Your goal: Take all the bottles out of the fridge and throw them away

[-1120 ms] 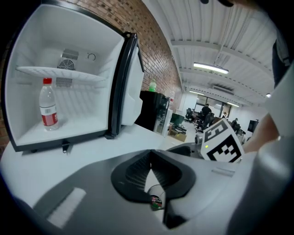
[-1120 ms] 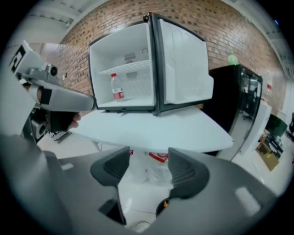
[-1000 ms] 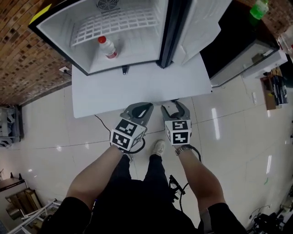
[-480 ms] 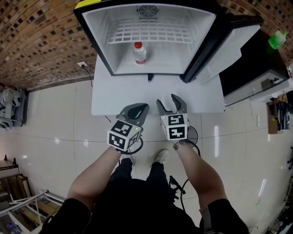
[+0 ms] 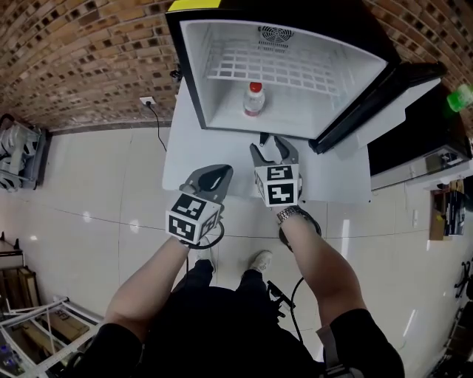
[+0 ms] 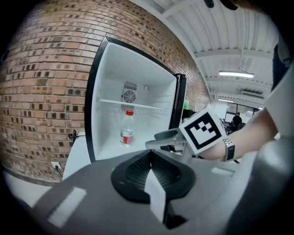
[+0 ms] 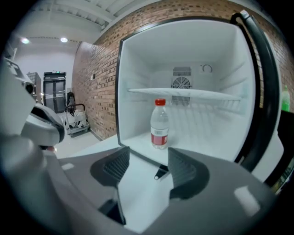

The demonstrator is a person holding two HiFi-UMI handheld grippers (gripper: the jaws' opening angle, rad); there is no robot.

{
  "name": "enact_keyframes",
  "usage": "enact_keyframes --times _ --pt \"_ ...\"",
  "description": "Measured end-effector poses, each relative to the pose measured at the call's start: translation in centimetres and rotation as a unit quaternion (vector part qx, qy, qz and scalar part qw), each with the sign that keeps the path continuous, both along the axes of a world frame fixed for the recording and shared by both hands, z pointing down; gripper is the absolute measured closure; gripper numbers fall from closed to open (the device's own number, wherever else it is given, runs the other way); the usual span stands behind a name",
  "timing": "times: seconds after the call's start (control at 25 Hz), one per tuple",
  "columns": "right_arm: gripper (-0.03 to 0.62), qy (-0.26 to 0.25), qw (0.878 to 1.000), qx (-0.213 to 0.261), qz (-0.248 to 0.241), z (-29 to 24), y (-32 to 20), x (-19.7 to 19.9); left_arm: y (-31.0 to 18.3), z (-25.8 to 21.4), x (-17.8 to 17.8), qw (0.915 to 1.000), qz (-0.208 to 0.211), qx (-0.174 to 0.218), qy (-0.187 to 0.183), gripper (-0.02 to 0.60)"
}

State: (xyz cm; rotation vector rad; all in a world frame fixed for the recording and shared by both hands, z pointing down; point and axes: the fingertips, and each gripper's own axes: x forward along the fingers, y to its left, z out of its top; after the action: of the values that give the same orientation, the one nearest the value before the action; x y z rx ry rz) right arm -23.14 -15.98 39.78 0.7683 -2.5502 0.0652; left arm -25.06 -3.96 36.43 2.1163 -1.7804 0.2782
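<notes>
Nearest the person, the left tool [image 5: 211,176] is clenched on nothing, likely idle; the right tool [image 5: 270,150] is released, empty, aimed at the bottle [image 5: 253,98]. Farther off, the bottle stands upright on the fridge [image 5: 194,74] floor, under the shelf [image 5: 275,66]. The door [image 5: 384,103] is swung aside, so nothing blocks the reach.

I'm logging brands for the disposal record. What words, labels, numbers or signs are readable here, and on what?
No text is readable.
Red label on the clear plastic bottle with a red cap in the white fridge: print too blurred to read.
Black-and-white square markers on the left gripper and the right gripper: patterns, no letters.
Yellow strip on the fridge's top edge: no legible print.
</notes>
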Motion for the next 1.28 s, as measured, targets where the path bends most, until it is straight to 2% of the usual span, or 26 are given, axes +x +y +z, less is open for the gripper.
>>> enact_keyframes --times 0.52,1.0,1.28 --pt "0.322 0.035 0.999 0.002 0.022 1.0 -6.3 -6.7 1.1 0.5 -5.4 0.9992 -0.039 -0.006 0.001 0.578" --pt "0.272 0.045 0.998 0.001 0.037 2.2 -9.7 -9.8 1.4 1.3 -8.1 0.9987 -0.049 -0.014 -0.004 0.578" --pt "0.273 0.049 0.998 0.013 0.046 1.7 -11.2 -10.8 2.0 1.2 -9.5 0.9980 -0.061 -0.018 -0.006 0.578"
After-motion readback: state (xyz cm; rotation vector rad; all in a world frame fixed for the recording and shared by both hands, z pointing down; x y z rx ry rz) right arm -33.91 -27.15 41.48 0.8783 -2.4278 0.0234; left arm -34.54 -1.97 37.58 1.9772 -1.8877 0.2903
